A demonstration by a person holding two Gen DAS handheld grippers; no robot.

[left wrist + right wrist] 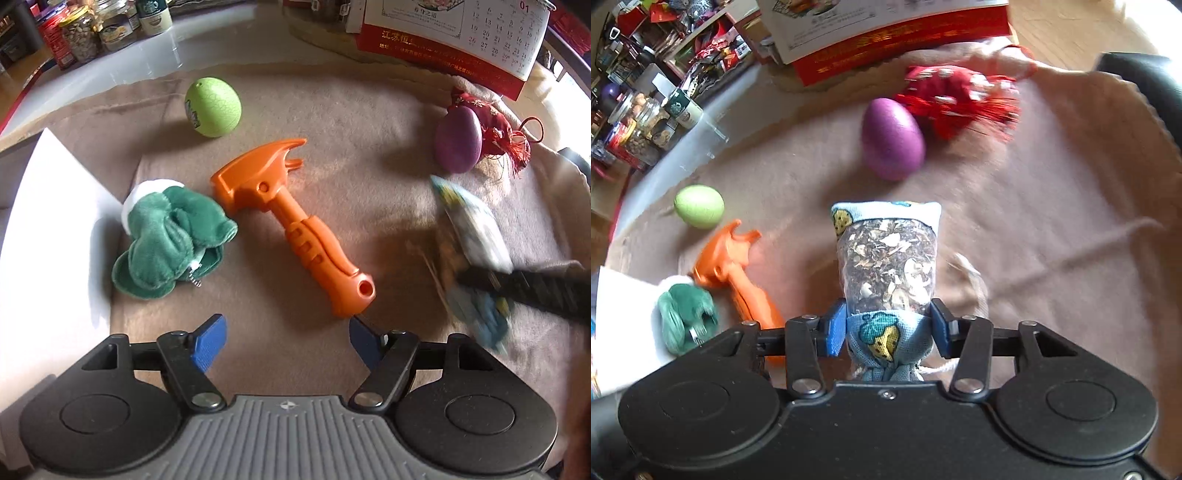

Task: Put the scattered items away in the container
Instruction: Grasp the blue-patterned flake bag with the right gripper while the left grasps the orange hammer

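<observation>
My right gripper (888, 326) clamps the blue-trimmed clear sachet of dried herbs (888, 266) at frame centre; my left gripper (286, 341) gapes empty below the orange plastic hammer (291, 225).

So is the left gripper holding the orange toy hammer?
No, the left gripper is open with empty fingers, and the orange toy hammer lies on the blanket in front of it.

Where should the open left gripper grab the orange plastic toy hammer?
Grip the ribbed handle, not the wide clawed head. The orange plastic toy hammer lies flat on the beige cloth, handle end nearest the open left gripper; come from above, fingers straddling the handle.
</observation>
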